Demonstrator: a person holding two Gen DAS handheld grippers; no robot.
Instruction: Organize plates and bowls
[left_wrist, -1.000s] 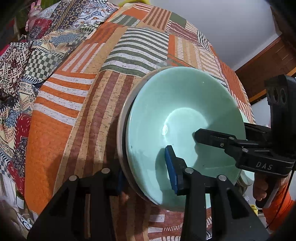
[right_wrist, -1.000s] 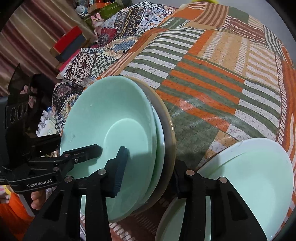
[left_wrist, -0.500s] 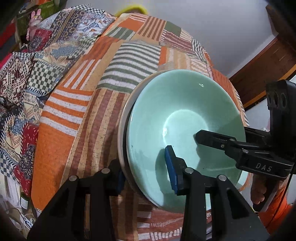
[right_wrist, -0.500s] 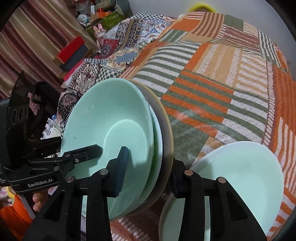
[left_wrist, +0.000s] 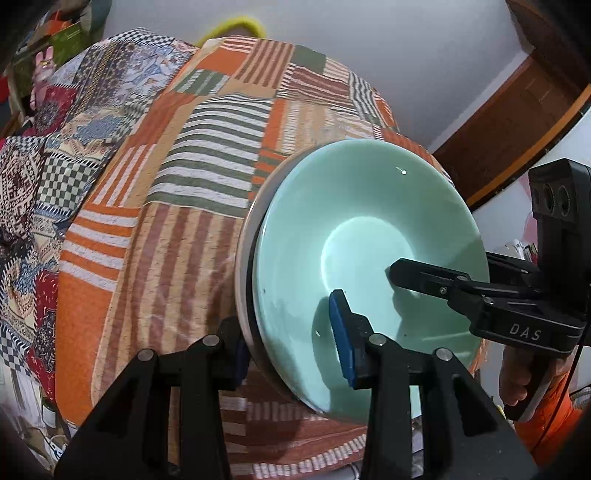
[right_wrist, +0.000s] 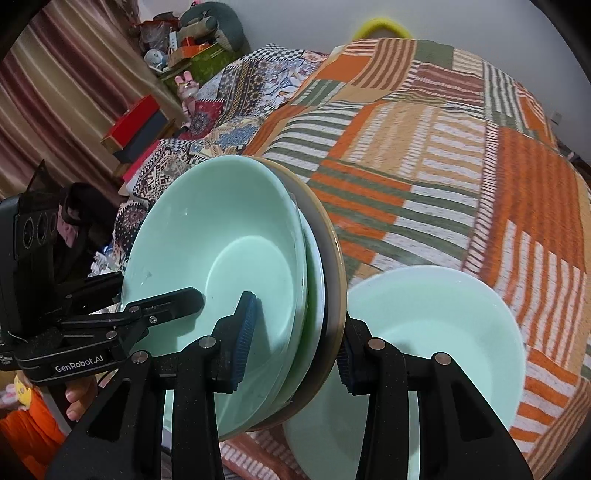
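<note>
A stack of mint-green bowls on a beige plate (left_wrist: 362, 236) is held in the air above the patchwork bed. My left gripper (left_wrist: 291, 354) is shut on its near rim, one blue pad inside the top bowl and one behind the plate. My right gripper (right_wrist: 295, 343) is shut on the opposite rim of the same stack (right_wrist: 229, 258). The beige plate's edge (right_wrist: 334, 258) shows behind the bowls. Each gripper appears in the other's view, the right one (left_wrist: 480, 291) and the left one (right_wrist: 122, 317). Another mint-green bowl (right_wrist: 436, 332) lies on the bed below right.
A patchwork quilt in orange, green and brown stripes (right_wrist: 443, 147) covers the bed. Red and dark boxes (right_wrist: 136, 125) and clutter sit by a striped curtain at the left. A white wall and a wooden door frame (left_wrist: 517, 110) are behind.
Both grippers have lifted the stack higher and tilted upward; more wall and the far bed end show now. The grips have not changed.
</note>
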